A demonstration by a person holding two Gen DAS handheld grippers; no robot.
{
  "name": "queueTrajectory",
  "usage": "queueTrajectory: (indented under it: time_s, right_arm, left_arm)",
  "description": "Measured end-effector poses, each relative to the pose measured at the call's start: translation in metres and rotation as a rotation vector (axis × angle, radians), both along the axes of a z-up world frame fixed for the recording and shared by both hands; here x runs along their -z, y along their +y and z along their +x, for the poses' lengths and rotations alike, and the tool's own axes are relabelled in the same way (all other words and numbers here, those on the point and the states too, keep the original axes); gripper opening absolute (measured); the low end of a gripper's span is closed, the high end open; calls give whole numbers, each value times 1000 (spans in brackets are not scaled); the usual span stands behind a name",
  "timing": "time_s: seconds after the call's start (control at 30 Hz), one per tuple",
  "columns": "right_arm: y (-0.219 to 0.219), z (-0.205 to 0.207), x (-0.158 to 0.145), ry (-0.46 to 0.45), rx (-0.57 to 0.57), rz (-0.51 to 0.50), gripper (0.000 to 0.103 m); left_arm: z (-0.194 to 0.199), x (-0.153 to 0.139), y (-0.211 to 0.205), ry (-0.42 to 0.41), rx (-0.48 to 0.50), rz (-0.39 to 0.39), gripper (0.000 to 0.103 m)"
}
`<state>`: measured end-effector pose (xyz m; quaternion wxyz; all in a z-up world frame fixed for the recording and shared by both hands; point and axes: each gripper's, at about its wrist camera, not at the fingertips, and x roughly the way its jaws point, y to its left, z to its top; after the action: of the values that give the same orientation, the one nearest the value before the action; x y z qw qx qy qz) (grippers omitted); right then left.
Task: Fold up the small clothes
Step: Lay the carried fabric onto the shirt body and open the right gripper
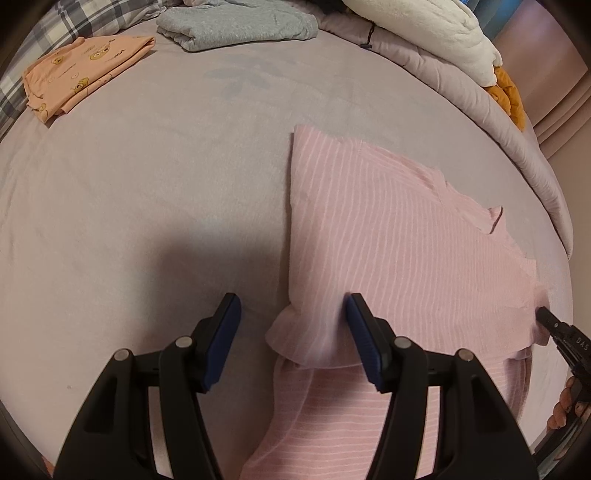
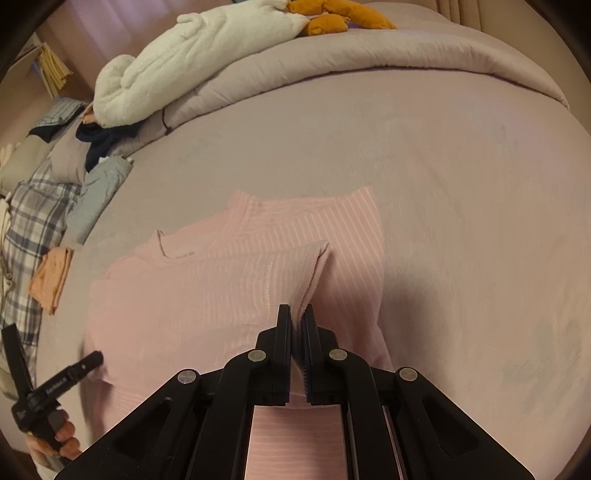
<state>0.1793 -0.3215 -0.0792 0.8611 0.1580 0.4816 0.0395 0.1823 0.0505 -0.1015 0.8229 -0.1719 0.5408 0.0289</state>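
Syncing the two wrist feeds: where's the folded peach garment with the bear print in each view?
Left wrist: the peach garment lies upper left on the bed sheet, left of the folded grey garment.
Right wrist: the peach garment sits small at the left edge, below the grey garment.
Shared landmark: the pink striped shirt, pinched at its edge by the right tool.

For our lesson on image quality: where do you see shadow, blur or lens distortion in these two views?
Left wrist view: the left gripper casts a dark shadow on the bedsheet; fisheye bends the bed's edges. Right wrist view: the pink striped shirt looks soft near the right gripper; corners are vignetted black.
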Motion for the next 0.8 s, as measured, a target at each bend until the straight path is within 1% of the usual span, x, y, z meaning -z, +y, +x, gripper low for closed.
queueTrajectory:
  time_s: [0.47,0.8]
  right_arm:
    - [-4,0,17,50,14,1,6]
    - [-3,2,20,63,14,-7,6]
  left_arm:
    - [-3,0,-1,-5,1,7,63]
    - [-4,1,1,-8,1,-1,65]
